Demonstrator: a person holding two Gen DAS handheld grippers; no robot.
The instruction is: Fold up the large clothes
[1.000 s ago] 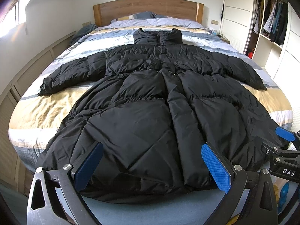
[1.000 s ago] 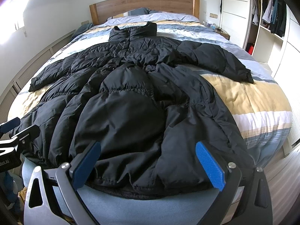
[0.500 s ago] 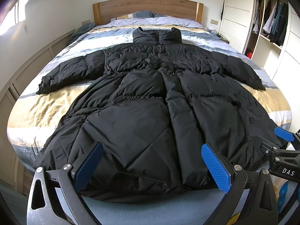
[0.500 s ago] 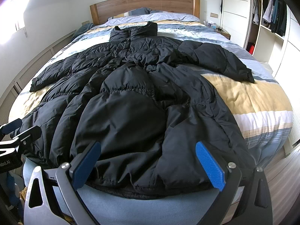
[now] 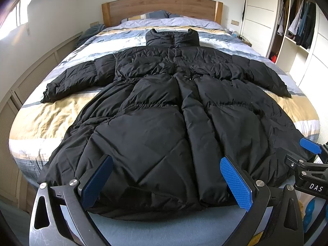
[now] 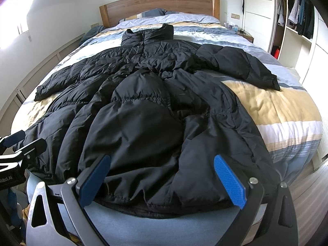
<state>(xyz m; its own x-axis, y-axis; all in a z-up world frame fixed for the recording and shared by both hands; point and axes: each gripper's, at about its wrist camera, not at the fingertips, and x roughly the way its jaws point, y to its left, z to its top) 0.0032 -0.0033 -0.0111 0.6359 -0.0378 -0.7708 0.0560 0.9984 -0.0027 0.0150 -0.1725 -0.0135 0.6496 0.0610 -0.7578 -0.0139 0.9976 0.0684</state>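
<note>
So the bed fills most of both views, striped duvet in yellow, white and blue, wooden headboard at the far end. Its near corners are cut off by the fisheye edge.

Spread across it is the coat, a long black puffer lying front up, collar toward the headboard, hem at the foot of the bed, right in front of both grippers. Both sleeves stick out sideways. From the right wrist view the coat bunches up in the middle, so the left sleeve is half hidden behind the bulk.

Wardrobe on the right is open, with hanging clothes too dark and small to tell apart. Pillows are barely peeking out near the headboard.

Left gripper has its blue pads wide apart, hovering just over the hem, nothing pinched. Right gripper is the same: spread, empty, above the hem's right part. Whether the pads actually touch the fabric I can't tell. Each gripper also shows up at the edge of the other's view, mostly cropped.
</note>
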